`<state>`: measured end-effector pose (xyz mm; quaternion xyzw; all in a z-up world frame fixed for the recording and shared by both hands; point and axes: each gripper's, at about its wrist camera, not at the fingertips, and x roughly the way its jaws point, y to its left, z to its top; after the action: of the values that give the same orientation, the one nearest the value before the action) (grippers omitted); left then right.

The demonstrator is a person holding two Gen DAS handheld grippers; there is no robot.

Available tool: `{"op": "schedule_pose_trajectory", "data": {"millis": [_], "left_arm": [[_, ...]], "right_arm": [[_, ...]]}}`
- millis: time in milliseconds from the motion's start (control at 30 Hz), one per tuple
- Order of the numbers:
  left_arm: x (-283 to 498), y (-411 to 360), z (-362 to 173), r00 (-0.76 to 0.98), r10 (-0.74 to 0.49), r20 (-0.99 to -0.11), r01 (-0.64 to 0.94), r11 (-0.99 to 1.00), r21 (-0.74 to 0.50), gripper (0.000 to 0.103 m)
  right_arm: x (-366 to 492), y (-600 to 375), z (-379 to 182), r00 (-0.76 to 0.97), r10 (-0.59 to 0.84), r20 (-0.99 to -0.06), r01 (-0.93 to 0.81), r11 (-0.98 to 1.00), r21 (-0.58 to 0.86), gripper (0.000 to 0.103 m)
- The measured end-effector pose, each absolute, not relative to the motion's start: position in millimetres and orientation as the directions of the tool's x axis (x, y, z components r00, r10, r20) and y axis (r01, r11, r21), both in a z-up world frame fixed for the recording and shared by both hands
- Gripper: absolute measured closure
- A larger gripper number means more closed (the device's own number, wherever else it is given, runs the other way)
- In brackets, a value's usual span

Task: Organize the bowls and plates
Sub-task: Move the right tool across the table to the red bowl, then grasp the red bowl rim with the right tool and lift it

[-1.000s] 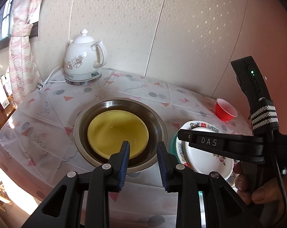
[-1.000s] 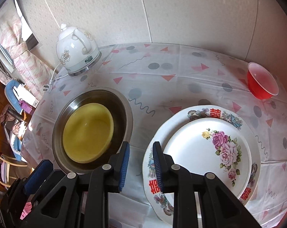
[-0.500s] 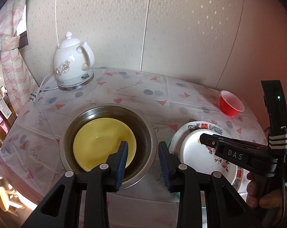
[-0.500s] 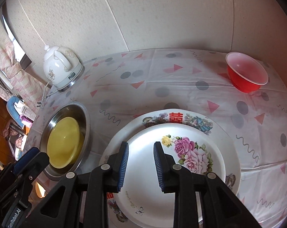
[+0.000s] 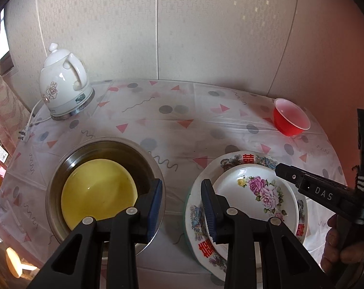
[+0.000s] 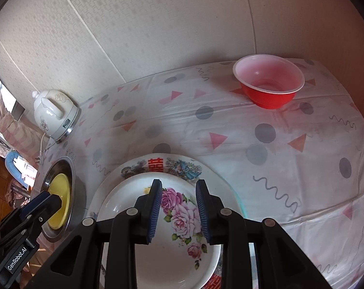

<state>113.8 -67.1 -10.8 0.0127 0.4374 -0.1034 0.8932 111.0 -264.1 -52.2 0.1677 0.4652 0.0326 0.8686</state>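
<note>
A yellow plate [image 5: 98,191] lies inside a steel basin [image 5: 138,161] at the table's left; both show in the right wrist view, the plate [image 6: 59,202] and the basin [image 6: 68,168]. A white rose plate [image 5: 254,192] is stacked on a larger patterned plate [image 5: 244,159] at the right. A red bowl [image 5: 291,116] stands at the far right. My left gripper [image 5: 182,203] is open and empty, above the gap between basin and plates. My right gripper [image 6: 178,208] is open and empty over the rose plate [image 6: 182,219], facing the red bowl [image 6: 268,84].
A white kettle [image 5: 63,84] with cord stands at the back left near the wall. The table [image 5: 172,125] has a patterned plastic cover. A wall runs close behind it. Clutter and floor lie beyond the left edge.
Both grippers have swung right and lifted back. The right gripper moved from beside the basin to over the rose plate, nearer the red bowl. Both stayed open.
</note>
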Motion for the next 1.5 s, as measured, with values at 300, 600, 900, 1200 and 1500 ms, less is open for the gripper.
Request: {"op": "schedule_pose_trajectory", "data": {"millis": [300, 600, 900, 1200, 1500], "left_arm": [[130.5, -108.2, -14.9, 0.553, -0.237, -0.799, 0.309, 0.949, -0.067, 0.069], [154.6, -135.8, -21.0, 0.497, -0.316, -0.808, 0.356, 0.924, -0.142, 0.069], [172.4, -144.2, -22.9, 0.496, -0.309, -0.812, 0.348, 0.927, -0.14, 0.06], [197.8, -137.0, -25.7, 0.503, -0.289, -0.814, 0.274, 0.947, -0.167, 0.06], [210.3, -130.2, -33.4, 0.488, -0.3, -0.82, 0.255, 0.947, -0.194, 0.06]], "right_arm": [[113.6, -333.0, -53.8, 0.588, 0.149, -0.795, 0.256, 0.898, 0.358, 0.073], [132.7, -387.1, -51.8, 0.617, 0.094, -0.781, 0.369, 0.842, 0.393, 0.07], [190.4, -428.7, -48.7, 0.628, 0.018, -0.778, 0.448, 0.81, 0.379, 0.068], [230.1, -435.1, -69.9, 0.588, 0.062, -0.806, 0.404, 0.841, 0.359, 0.073], [240.9, -371.1, -76.4, 0.548, 0.237, -0.802, 0.168, 0.908, 0.383, 0.078]]}}
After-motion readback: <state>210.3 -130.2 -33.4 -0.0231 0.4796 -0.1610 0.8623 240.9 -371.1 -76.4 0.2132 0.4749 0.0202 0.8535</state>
